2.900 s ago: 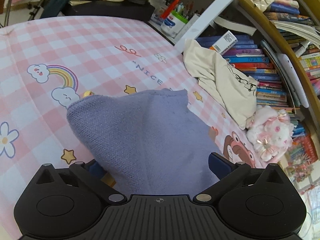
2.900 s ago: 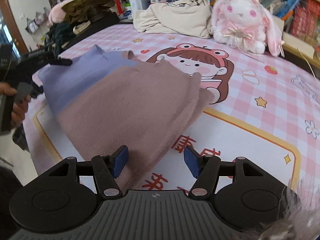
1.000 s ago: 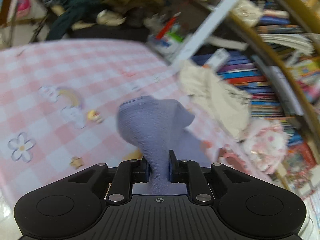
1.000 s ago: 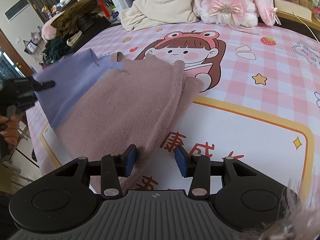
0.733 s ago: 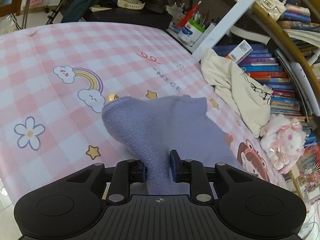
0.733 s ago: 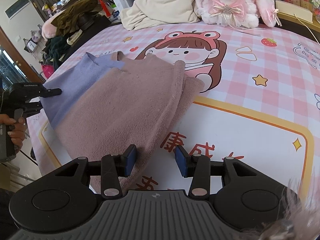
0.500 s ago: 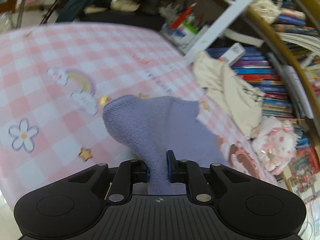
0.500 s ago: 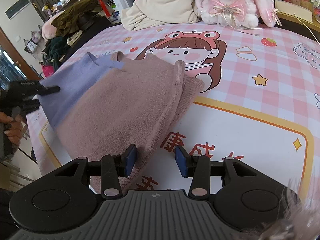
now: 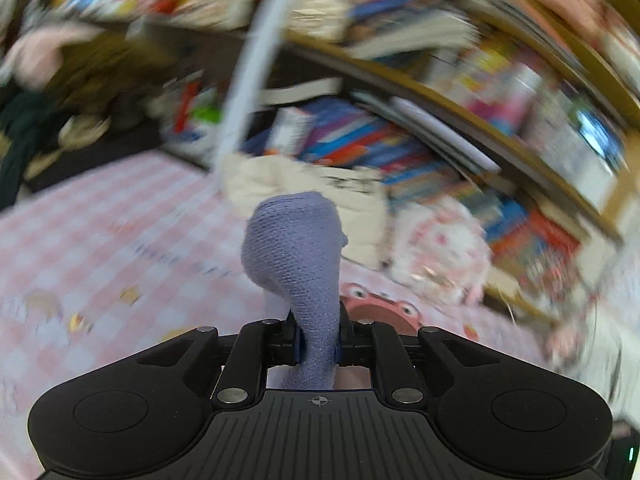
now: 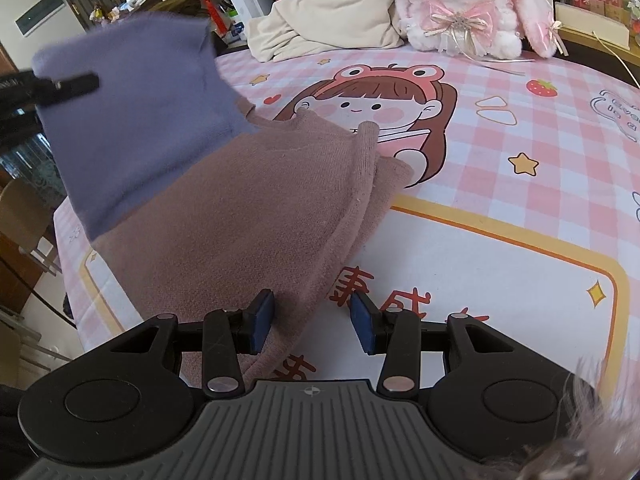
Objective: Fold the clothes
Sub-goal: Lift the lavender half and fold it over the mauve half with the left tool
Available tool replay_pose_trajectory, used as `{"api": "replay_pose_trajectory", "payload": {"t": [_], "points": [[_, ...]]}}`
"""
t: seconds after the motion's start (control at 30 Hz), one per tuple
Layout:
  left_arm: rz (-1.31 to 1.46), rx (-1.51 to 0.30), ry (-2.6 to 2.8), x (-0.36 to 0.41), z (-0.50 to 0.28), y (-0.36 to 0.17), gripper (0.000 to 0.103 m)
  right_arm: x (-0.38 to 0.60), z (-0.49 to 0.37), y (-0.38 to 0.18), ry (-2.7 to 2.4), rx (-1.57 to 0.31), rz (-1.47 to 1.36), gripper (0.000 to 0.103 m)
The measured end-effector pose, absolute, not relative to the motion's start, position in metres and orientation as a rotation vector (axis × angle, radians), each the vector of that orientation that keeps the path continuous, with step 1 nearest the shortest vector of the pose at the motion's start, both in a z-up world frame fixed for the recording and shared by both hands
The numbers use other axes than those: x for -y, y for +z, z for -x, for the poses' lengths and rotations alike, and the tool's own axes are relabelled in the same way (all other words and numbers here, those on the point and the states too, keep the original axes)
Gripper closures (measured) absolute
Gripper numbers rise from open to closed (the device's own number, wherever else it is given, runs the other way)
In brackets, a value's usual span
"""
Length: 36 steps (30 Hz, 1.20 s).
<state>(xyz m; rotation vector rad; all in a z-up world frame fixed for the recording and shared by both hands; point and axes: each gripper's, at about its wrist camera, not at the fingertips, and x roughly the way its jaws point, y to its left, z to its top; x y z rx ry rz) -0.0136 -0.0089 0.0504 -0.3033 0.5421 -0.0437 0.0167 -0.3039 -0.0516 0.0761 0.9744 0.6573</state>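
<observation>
Left hand-held gripper (image 9: 318, 346) was clamped on the knit garment's (image 10: 224, 200) raised purple end (image 10: 132, 120), right hand-held gripper (image 10: 312, 318) gaped unclenched over the mauve hem; best carry the end over level onto the mauve half, edges matched.

Motion blur smears nearly all of the left wrist view: the bookshelf (image 9: 460, 128) and its spines cannot be read, and the cream garment (image 9: 304, 184) and plush rabbit (image 9: 440, 256) behind the lifted cloth are only soft shapes. The purple sweater end (image 9: 296, 248) hides the fingers' pads where they pinch it, and the gripper body covers the cloth below. In the right wrist view the left gripper (image 10: 64, 86) is cut off by the left edge, showing only a dark blurred finger. The brown sweater part (image 10: 248, 216) hides the pink checked surface (image 10: 500, 208) beneath it, and its near hem disappears behind the right gripper (image 10: 312, 318).
</observation>
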Motion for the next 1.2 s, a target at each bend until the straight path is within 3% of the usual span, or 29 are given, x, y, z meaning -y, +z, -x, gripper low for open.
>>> {"api": "replay_pose_trajectory", "payload": {"t": [0.37,0.5,0.63,0.73,0.83,0.87,1.13,1.2], "points": [[-0.440,-0.775,-0.341,0.160,0.033,-0.017,0.085,0.307,-0.016,-0.052,0.670,-0.970,-0.090,0.062],[-0.433,-0.770,-0.343,0.155,0.035,-0.018,0.081,0.307,-0.015,-0.052,0.670,-0.967,-0.091,0.062],[-0.248,-0.714,-0.282,0.139,0.029,0.005,0.086,0.307,-0.014,-0.053,0.668,-0.964,-0.094,0.062],[-0.387,-0.649,-0.289,0.155,0.041,0.007,0.086,0.306,-0.014,-0.053,0.666,-0.960,-0.095,0.062],[-0.633,-0.653,-0.363,0.185,0.056,-0.018,0.077,0.306,-0.014,-0.053,0.665,-0.959,-0.095,0.062],[-0.664,-0.670,-0.382,0.188,0.057,-0.026,0.069,0.306,-0.014,-0.054,0.666,-0.959,-0.095,0.062],[-0.600,-0.737,-0.465,0.179,0.059,-0.033,0.061,0.307,-0.016,-0.053,0.674,-0.969,-0.093,0.062],[-0.515,-0.743,-0.503,0.172,0.061,-0.022,0.055,0.307,-0.017,-0.053,0.677,-0.973,-0.092,0.062]]}}
